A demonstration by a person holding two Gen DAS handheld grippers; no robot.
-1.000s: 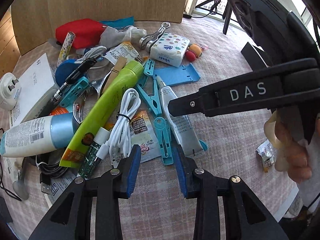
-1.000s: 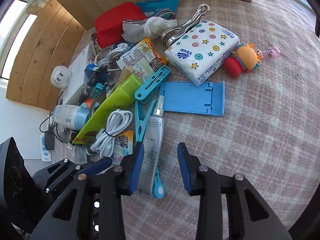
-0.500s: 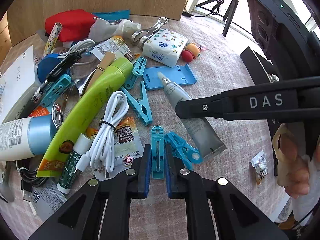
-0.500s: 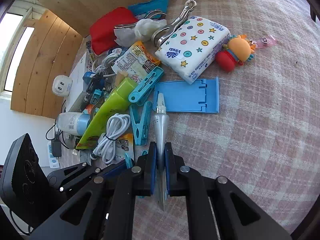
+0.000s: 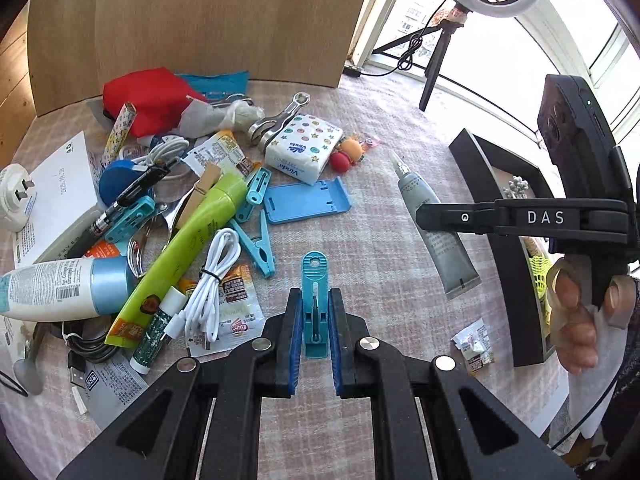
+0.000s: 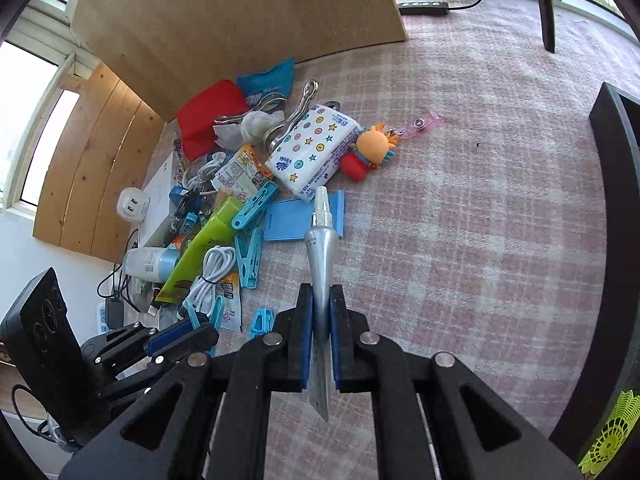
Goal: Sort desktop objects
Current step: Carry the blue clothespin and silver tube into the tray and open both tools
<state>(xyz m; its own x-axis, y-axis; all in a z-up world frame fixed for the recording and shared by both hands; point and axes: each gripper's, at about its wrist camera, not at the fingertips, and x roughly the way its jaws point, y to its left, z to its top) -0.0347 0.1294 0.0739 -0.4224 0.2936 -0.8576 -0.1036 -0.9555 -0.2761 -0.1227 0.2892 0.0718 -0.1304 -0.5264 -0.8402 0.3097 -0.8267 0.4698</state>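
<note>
My left gripper (image 5: pixel 314 312) is shut on a teal clothes peg (image 5: pixel 314 280), lifted off the checked tablecloth (image 5: pixel 380 248). My right gripper (image 6: pixel 321 320) is shut on a silver cream tube (image 6: pixel 320 256), nozzle pointing away, raised above the cloth. In the left wrist view the same silver tube (image 5: pixel 436 224) hangs in the right gripper (image 5: pixel 424 214) to the right of the heap. In the right wrist view the left gripper (image 6: pixel 192 330) shows at the lower left with the teal peg (image 6: pixel 200 316) in it. The heap holds a green tube (image 5: pixel 188 240), a white cable (image 5: pixel 208 284) and a blue phone stand (image 5: pixel 308 200).
A black tray (image 5: pixel 516 264) stands at the right, its rim (image 6: pixel 616 200) also in the right wrist view. Tissue pack (image 5: pixel 304 148), red pouch (image 5: pixel 148 100), lotion bottle (image 5: pixel 60 288), more teal pegs (image 5: pixel 256 240), a small sachet (image 5: pixel 472 344) and a wooden board (image 5: pixel 200 20) behind the heap.
Both grippers closed from open: the left on the teal peg, the right on the silver tube. Both then lifted their objects, and the right carried the tube rightward toward the black tray.
</note>
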